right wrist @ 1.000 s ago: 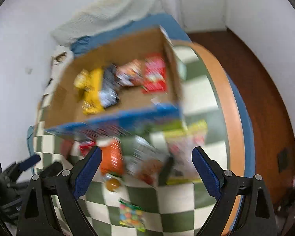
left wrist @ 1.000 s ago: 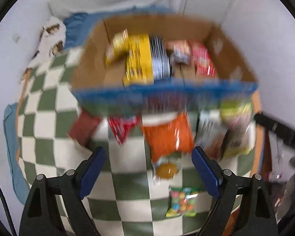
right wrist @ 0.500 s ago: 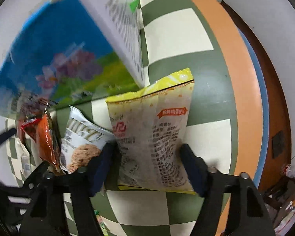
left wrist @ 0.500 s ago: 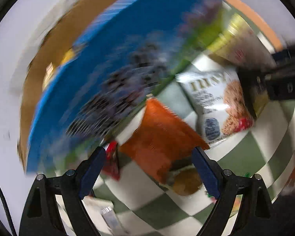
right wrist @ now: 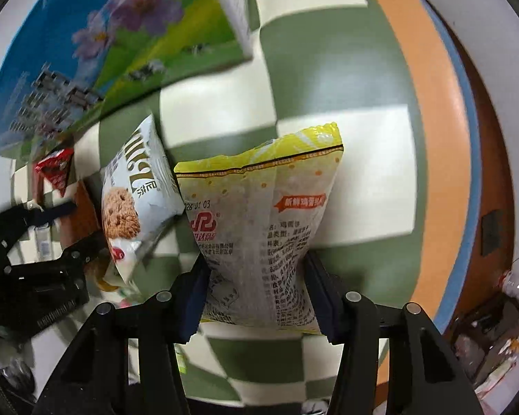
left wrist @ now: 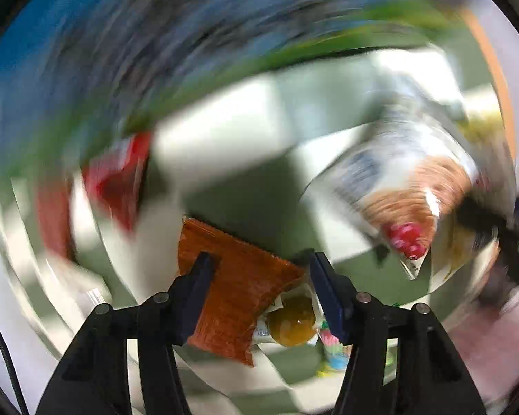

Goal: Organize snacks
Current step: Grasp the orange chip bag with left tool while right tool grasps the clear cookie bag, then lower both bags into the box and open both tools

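So, right gripper (right wrist: 256, 297) fingers closing, pinching near end of puffy yellow-white snack bag (right wrist: 262, 221), long axis running away toward far side of counter. Left gripper (left wrist: 259, 294) fingers closing astride flat orange crinkly packet (left wrist: 235, 297).

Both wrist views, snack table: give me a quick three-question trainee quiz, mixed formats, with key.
1. Multiple choice. Which packet sits between the pads of the right gripper?
A. the yellow packet
B. the white cookie packet
C. the red packet

2. True or false. In the left wrist view, the orange packet lies between the pads of the left gripper.

3. Short answer. What pattern does the tablecloth have?

Key
1. A. The closing pads press the yellow packet's lower part from both sides.
2. True. The jaws are closing around it; the view is too blurred to say both pads touch.
3. Green and white checks.
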Tool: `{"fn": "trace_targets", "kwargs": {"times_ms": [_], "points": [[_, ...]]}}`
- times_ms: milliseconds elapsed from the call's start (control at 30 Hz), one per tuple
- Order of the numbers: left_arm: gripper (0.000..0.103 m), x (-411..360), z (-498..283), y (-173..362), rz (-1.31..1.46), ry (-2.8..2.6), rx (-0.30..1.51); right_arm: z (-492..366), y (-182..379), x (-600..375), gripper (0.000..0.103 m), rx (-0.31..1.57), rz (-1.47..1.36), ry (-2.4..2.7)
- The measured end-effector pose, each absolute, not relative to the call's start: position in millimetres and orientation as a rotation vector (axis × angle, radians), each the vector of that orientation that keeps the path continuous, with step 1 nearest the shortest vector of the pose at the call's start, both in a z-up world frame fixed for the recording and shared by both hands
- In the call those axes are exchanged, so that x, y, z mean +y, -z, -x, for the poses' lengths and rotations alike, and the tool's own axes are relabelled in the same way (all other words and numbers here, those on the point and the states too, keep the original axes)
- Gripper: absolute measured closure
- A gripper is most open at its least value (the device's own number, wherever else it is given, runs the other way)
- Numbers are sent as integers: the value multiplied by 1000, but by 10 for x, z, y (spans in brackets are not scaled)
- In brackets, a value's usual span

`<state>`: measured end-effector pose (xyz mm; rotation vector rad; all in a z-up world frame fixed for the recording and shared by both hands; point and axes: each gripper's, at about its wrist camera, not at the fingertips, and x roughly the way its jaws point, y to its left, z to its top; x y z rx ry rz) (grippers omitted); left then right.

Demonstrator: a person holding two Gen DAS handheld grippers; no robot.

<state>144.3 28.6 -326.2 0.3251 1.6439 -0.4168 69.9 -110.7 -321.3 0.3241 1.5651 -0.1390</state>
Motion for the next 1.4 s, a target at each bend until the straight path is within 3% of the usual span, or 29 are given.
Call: {"fn": "trace_targets", "kwargs": {"times_ms": [167, 267, 467, 567, 700, 800, 900, 967, 1100, 1200, 1333, 1400], "points": [[47, 784, -1540, 3422, -79, 326, 1700, -614, 3278, -963, 43, 1565, -292, 151], [42, 801, -1507, 3450, -116, 358, 1695, -630, 3303, -887, 40, 1562, -295, 158], [41, 856, -1466, 3352, -130, 366, 1703, -617, 3245, -948, 36, 1556, -339, 157], [41, 985, -1441, 3205, -121, 363, 1693, -570, 3104, -1033, 26, 1534, -347, 152], [41, 1062, -1213, 3404, -139, 373, 1751, -563, 3075, -1006, 25, 1526, -343, 153], [41, 1081, -1157, 3567, -120, 322, 1755, -577, 3230, -967, 26, 1541, -322, 176], [48, 1148, -1124, 3538, -98, 290, 1720, -576, 3278, -1000, 41, 1538, -317, 200], [49, 1327, -1080, 3504, -100, 257, 1680, -507, 3246, -997, 44, 1538, -306, 202], [47, 1424, -1127, 3519, -22, 253, 1707, -440, 3261, -954, 42, 1550, -319, 192], [47, 1484, -1117, 3601, -1, 250, 1717, -496, 3290, -984, 31, 1530, -354, 201], [51, 1460, -1072, 3580, 15, 228, 1685, -571, 3299, -977, 32, 1500, -327, 235], [57, 1529, -1049, 3476, 15, 230, 1665, -568, 3274, -960, 47, 1483, -311, 252]]}}
